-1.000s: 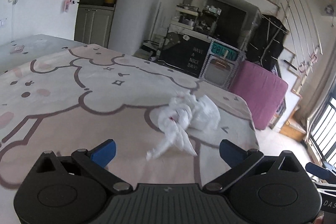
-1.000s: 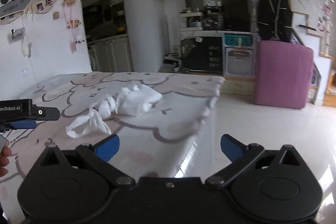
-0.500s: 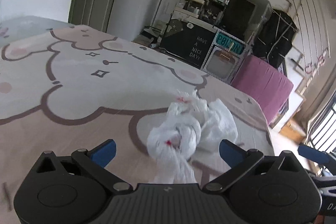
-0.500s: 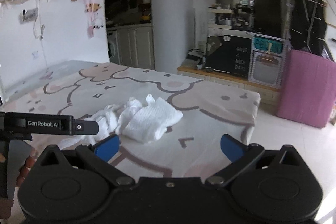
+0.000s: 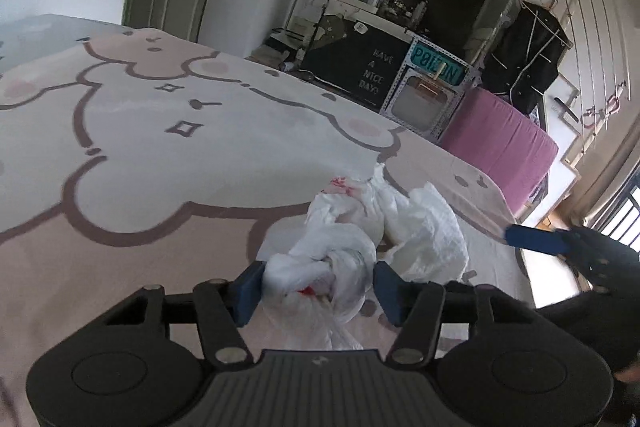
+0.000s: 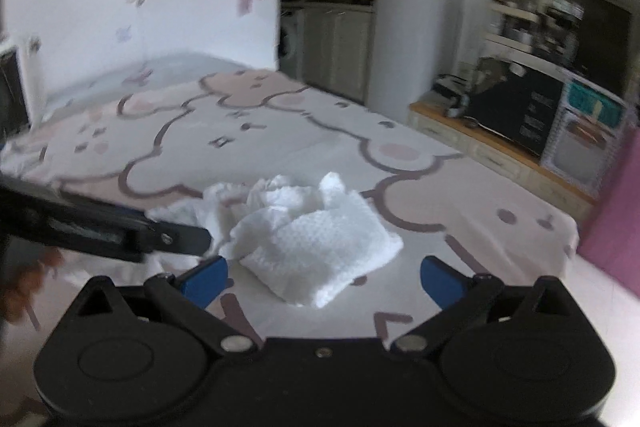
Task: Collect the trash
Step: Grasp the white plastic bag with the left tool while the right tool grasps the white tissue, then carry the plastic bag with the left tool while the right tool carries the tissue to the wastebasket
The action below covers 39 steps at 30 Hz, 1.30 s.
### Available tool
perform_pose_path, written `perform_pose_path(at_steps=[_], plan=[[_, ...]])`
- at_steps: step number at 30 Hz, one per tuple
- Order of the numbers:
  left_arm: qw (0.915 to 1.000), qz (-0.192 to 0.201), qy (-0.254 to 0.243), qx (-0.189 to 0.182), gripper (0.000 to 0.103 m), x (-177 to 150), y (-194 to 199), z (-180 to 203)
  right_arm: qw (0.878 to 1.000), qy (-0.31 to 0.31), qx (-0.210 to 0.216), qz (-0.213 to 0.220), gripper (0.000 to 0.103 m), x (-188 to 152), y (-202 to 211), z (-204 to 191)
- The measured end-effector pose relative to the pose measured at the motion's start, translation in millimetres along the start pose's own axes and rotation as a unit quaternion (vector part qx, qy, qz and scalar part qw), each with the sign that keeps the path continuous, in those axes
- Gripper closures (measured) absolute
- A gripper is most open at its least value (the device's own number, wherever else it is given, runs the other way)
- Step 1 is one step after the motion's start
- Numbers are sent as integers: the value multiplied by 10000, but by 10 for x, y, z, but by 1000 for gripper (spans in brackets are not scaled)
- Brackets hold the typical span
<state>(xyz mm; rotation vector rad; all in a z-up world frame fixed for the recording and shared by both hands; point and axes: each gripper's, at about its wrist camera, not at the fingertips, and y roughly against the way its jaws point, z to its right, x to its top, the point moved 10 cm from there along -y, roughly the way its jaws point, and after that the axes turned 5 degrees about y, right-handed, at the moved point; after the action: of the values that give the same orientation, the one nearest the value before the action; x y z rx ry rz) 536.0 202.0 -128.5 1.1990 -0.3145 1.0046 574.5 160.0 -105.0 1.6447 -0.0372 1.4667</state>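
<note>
A knotted white plastic bag (image 5: 332, 263) with red marks lies on the pink cartoon-print bedspread (image 5: 160, 155). My left gripper (image 5: 318, 287) is closed around the bag's knot, blue pads pressing both sides. A crumpled white paper towel (image 5: 428, 231) lies just right of the bag. In the right wrist view the towel (image 6: 316, 239) sits between the open jaws of my right gripper (image 6: 322, 279), just ahead of the fingertips. The left gripper's black finger (image 6: 120, 231) reaches in from the left there.
The bed's edge (image 5: 504, 211) runs close to the right of the trash. A pink cabinet (image 5: 496, 147) and a black shelf with a sign (image 5: 372, 75) stand beyond it. The right gripper's blue fingertip (image 5: 536, 241) shows at the bed's right edge.
My left gripper moved forward and closed on the plastic bag. My right gripper moved in over the bed until the paper towel sits between its open jaws.
</note>
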Motion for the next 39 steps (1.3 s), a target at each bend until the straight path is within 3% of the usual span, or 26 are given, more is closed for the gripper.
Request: perform_pose_path(at_steps=[6, 14, 17, 20, 22, 25, 39], plan=[[9993, 36, 209, 297, 46, 19, 242, -270, 9954, 915, 94, -275, 0, -3, -329, -72], [9986, -50, 351, 403, 46, -39, 342, -436, 9945, 660, 450, -673, 4, 59, -819, 190], [9987, -57, 342, 375, 47, -40, 325, -413, 9943, 112, 758, -741, 21, 86, -894, 223], [9988, -66, 350, 344, 51, -43, 299, -383, 9953, -14, 684, -680, 42, 121, -903, 158], [9988, -51, 331, 359, 51, -46, 292, -362, 9953, -71, 678, -681, 64, 133, -882, 90], [9986, -20, 348, 398, 52, -38, 304, -353, 9941, -277, 678, -795, 85, 133, -829, 9], [9989, 41, 272, 388, 53, -259, 635, -239, 9886, -1034, 395, -1024, 89, -241, -103, -303]])
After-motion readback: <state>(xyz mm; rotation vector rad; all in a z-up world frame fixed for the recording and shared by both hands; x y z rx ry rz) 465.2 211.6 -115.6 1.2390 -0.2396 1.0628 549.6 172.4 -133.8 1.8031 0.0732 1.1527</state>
